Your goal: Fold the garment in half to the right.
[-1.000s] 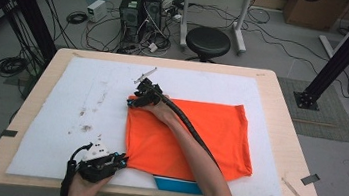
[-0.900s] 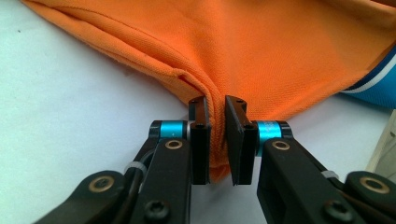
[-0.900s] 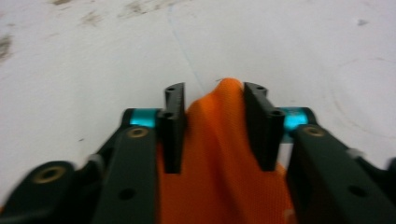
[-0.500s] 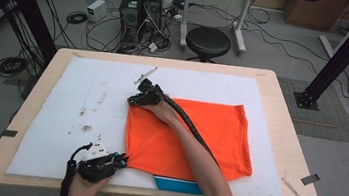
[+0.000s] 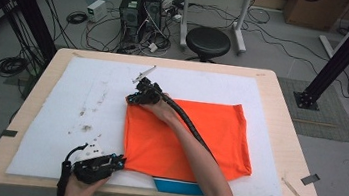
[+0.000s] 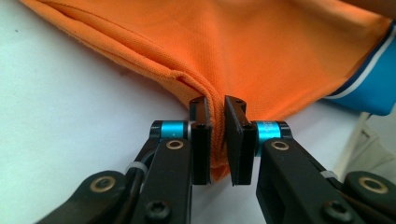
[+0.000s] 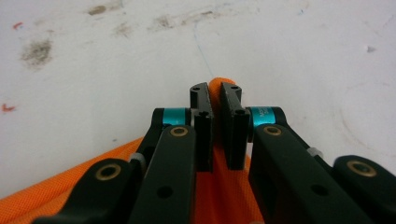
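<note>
Orange shirt (image 5: 188,137) lies flat on the counter (image 5: 283,99). Near-left corner is pinched by left tool (image 6: 217,140), far-left corner by right tool (image 7: 216,126), just closed; remaining cloth extends rightward.

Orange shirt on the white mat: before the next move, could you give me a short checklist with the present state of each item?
1. Left gripper pinches the near left corner of the orange shirt: ok.
2. Right gripper, whose jaws have just been closing, pinches the far left corner, cloth between the jaws: ok.
3. Both corners lie on the same left edge: ok.
4. Shirt lies flat on the white mat: ok, apart from small folds at the near corner.
5. Blue part at the near edge is free: cannot tell.
</note>
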